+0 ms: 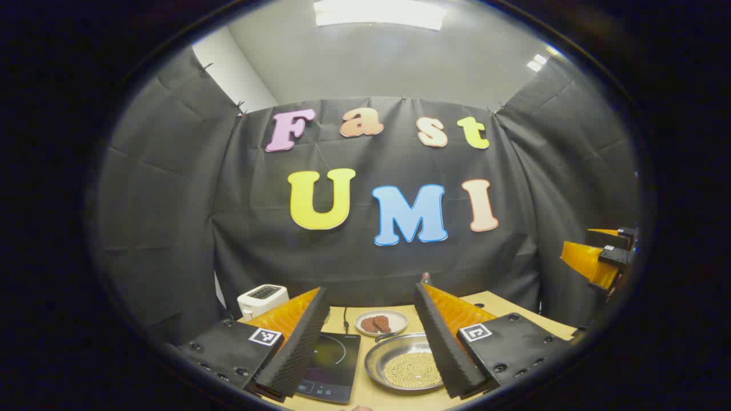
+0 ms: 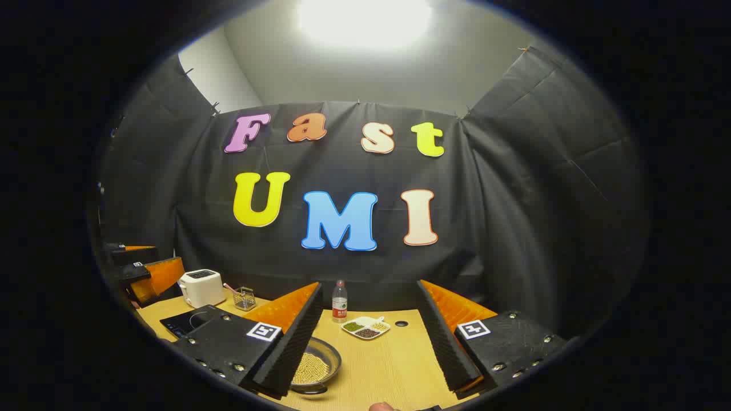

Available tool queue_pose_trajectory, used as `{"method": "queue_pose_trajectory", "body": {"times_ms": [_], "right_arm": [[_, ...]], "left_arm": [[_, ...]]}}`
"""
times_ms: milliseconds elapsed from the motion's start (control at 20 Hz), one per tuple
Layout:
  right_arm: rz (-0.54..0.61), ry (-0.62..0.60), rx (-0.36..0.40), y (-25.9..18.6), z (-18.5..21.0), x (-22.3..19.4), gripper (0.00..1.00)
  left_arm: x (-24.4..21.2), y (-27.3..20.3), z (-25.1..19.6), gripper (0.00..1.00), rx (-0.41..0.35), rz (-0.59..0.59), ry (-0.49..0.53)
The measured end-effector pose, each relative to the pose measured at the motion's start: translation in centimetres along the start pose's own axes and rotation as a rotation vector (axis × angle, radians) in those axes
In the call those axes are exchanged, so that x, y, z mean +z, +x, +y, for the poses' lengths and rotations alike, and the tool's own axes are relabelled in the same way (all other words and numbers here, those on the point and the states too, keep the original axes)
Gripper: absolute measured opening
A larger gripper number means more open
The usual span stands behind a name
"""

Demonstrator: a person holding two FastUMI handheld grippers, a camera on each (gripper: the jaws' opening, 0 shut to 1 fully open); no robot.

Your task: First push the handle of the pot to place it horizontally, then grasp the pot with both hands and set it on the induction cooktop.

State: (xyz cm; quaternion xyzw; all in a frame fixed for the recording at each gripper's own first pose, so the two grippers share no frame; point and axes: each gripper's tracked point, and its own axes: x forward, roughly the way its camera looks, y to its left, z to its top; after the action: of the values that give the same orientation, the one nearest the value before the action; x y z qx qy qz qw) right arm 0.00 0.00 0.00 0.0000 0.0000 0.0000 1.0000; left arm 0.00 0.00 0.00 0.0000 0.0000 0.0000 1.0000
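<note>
The pot (image 1: 406, 363), holding small beads, sits on the table (image 2: 394, 365) just right of the cooktop (image 1: 332, 365) — untouched. Both grippers, left (image 1: 365, 342) and right (image 2: 365, 342), hover with jaws spread, holding nothing. Its small handle (image 1: 384, 337) points toward the back wall — a low, gentle sideways nudge should turn it without spilling.

the left gripper (image 1: 371, 342) is held above the table, fingers pointing forward and slightly down. its jaws stand wide apart, with nothing between the ribbed pads (image 1: 297, 348). each finger carries an orange outer face and a black base plate with a square marker.

the right gripper (image 2: 371, 342) is in a matching pose: raised, level, jaws spread wide, nothing pressed between the fingers (image 2: 291, 348).

in the left gripper view, the right gripper appears at the far right edge, at about the same height. in the right gripper view, the left gripper appears at the far left edge. the two units are well apart.
</note>
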Motion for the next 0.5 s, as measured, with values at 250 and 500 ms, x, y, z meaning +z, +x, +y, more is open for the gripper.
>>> {"method": "queue_pose_trajectory", "body": {"times_ms": [250,500], "right_arm": [[0.006,-0.006,-0.003,0.38,-0.31,-0.14,0.96],[0.008,-0.005,0.0,0.89,-0.34,-0.12,0.96]], "left_arm": [[-0.39,0.3,0.19,0.96,-0.001,0.005,-0.005],[-0.25,0.66,0.56,0.93,0.008,0.004,0.002]]}}
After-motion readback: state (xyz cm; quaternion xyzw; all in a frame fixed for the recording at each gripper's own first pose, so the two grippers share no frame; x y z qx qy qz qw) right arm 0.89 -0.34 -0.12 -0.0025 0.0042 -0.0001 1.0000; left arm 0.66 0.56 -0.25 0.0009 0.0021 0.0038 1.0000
